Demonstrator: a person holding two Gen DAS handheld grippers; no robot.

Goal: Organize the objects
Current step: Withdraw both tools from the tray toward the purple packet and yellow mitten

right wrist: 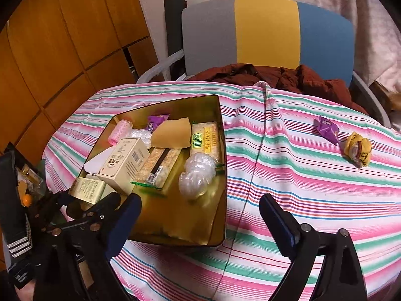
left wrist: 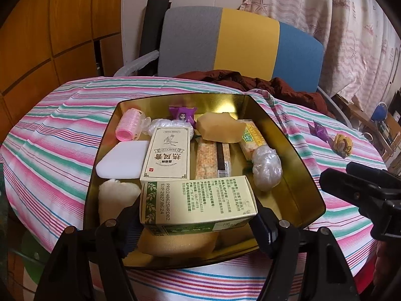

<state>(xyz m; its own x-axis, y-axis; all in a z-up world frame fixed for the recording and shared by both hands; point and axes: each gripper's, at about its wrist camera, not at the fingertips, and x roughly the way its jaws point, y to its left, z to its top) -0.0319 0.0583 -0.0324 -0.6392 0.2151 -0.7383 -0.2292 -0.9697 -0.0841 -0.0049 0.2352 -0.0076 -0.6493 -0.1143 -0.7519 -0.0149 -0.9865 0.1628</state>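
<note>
1. A pale green box [left wrist: 198,200] with printed text sits between the fingers of the left gripper [left wrist: 198,228], over the near end of the gold tin [left wrist: 295,165]. In the right wrist view the same box [right wrist: 87,189] shows at the tin's near left corner, with the left gripper [right wrist: 75,200] around it.
2. The left gripper reaches in low from the near rim of the tin, its fingers pointing toward the chair [left wrist: 240,42] behind the table. Its blue pads press both short ends of the box, so the jaws are clamped on it.
3. The tin rests on a striped tablecloth [left wrist: 50,150]. It holds a pink hair roller [left wrist: 128,128], a white pad [left wrist: 122,160], a cream box [left wrist: 166,155], a long snack bar [left wrist: 213,160], a yellow sponge wedge [left wrist: 220,130], a crumpled clear wrapper [left wrist: 267,168] and a purple packet [left wrist: 181,115].
4. The right gripper [right wrist: 200,223] hovers above the tablecloth at the tin's near right corner [right wrist: 220,238]. Its left finger hangs over the tin's inside and its right finger over bare cloth.
5. Its jaws stand wide apart, with nothing between them and touching nothing.
6. Well to the right on the cloth lie a purple candy [right wrist: 325,129] and a yellow candy [right wrist: 357,148], just beside each other.
</note>
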